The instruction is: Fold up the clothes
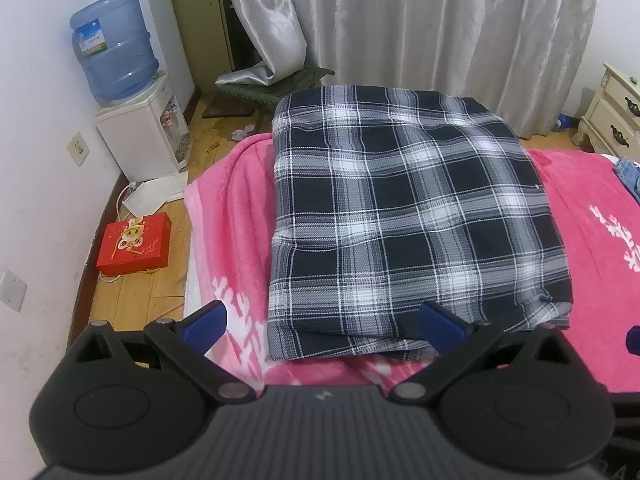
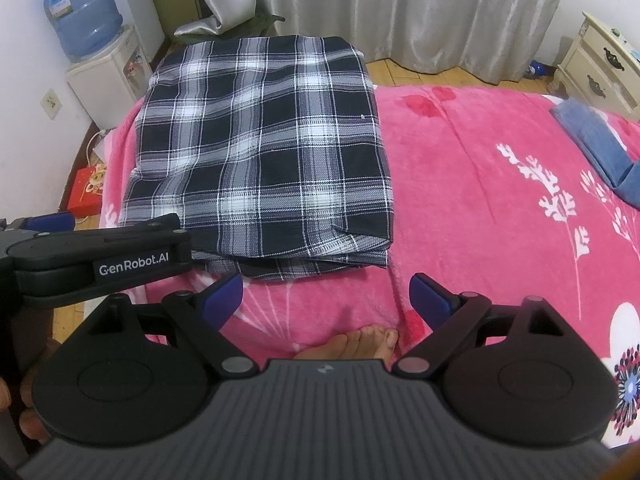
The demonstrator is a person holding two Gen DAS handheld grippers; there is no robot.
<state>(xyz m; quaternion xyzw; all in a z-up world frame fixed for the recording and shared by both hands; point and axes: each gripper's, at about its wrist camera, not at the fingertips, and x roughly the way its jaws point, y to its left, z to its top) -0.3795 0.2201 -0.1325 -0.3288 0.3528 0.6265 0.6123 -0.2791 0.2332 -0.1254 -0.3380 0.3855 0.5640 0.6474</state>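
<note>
Pink floral blanket [image 2: 480, 168] is covering the bed, and grey curtains [image 1: 440, 20] are hanging behind it, with a water dispenser [image 1: 144, 136] standing by the wall off the bed's left side. A plaid garment [image 1: 400, 208] is lying on the blanket toward the left edge of the bed, already folded into a thick rectangle with several layers showing along its near edge. Something blue and folded [image 2: 596, 144] is sitting near the far right corner of the bed.

Both grippers are hovering over the near edge of the bed, pointing down at it. The left gripper [image 1: 320, 320] is standing with its jaws wide apart, nothing between them, its right finger [image 1: 440, 320] just above the garment's near edge. The right gripper [image 2: 326, 300] is gaping too and carrying nothing, over bare blanket just beside the garment's near right corner. A bare foot [image 2: 352, 344] is showing below it.

To my eye the folding of this piece is looking close to done, and the hands are pausing between steps. Next would be either one more fold, each gripper pinching a near corner through all layers and carrying it over to the far edge, or moving the bundle aside. Catching every layer at once is the tricky part.
</note>
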